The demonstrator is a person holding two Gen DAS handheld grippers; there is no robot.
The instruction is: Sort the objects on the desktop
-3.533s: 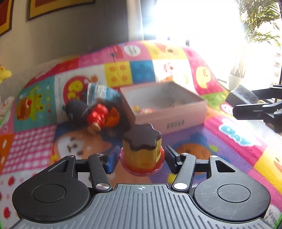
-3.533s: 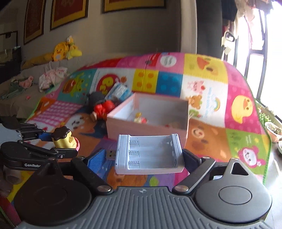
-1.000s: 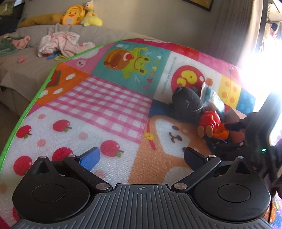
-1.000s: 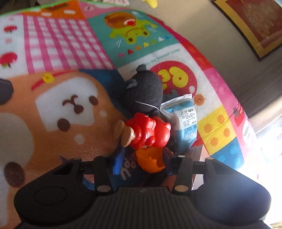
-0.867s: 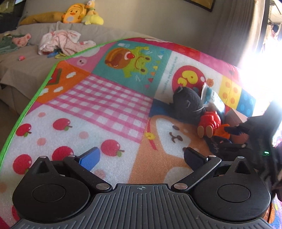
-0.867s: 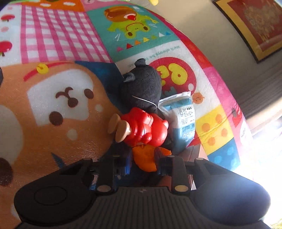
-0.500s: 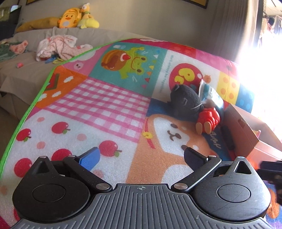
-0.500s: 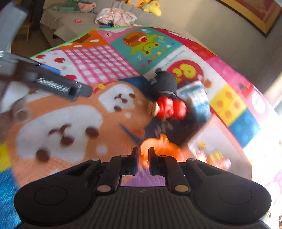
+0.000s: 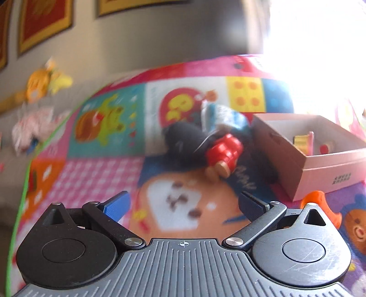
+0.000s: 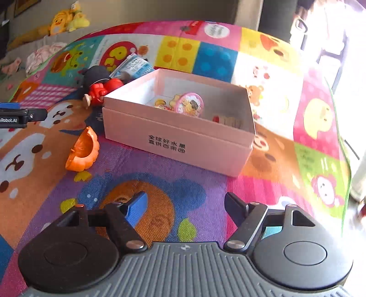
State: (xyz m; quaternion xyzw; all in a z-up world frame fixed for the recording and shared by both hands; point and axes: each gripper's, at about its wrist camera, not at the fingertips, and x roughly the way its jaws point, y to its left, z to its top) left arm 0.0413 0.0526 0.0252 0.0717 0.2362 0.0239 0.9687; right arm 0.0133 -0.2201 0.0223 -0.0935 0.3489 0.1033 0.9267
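An orange pumpkin-shaped shell (image 10: 83, 150) lies on the play mat, just left of the pink box (image 10: 178, 137); it also shows behind my left gripper's right finger mount (image 9: 320, 205). My right gripper (image 10: 186, 205) hovers over the mat in front of the box, its jaws opening with nothing between them. My left gripper (image 9: 183, 203) is open and empty, facing a pile beside the box (image 9: 308, 155): a red toy (image 9: 224, 148), a black plush (image 9: 183, 141) and a blue packet (image 9: 219, 116). The box holds a pink round toy (image 10: 191, 104) and small pieces.
The left gripper's tip (image 10: 20, 116) pokes in at the left edge of the right wrist view. Beyond the mat's green border are a couch with yellow plush toys (image 10: 66, 18) and clothes (image 10: 43, 54). Bright windows glare at the right.
My right gripper closed on the orange shell by the pile, carried it off toward the box front, and has now let it go onto the mat. The left view swung right toward the box.
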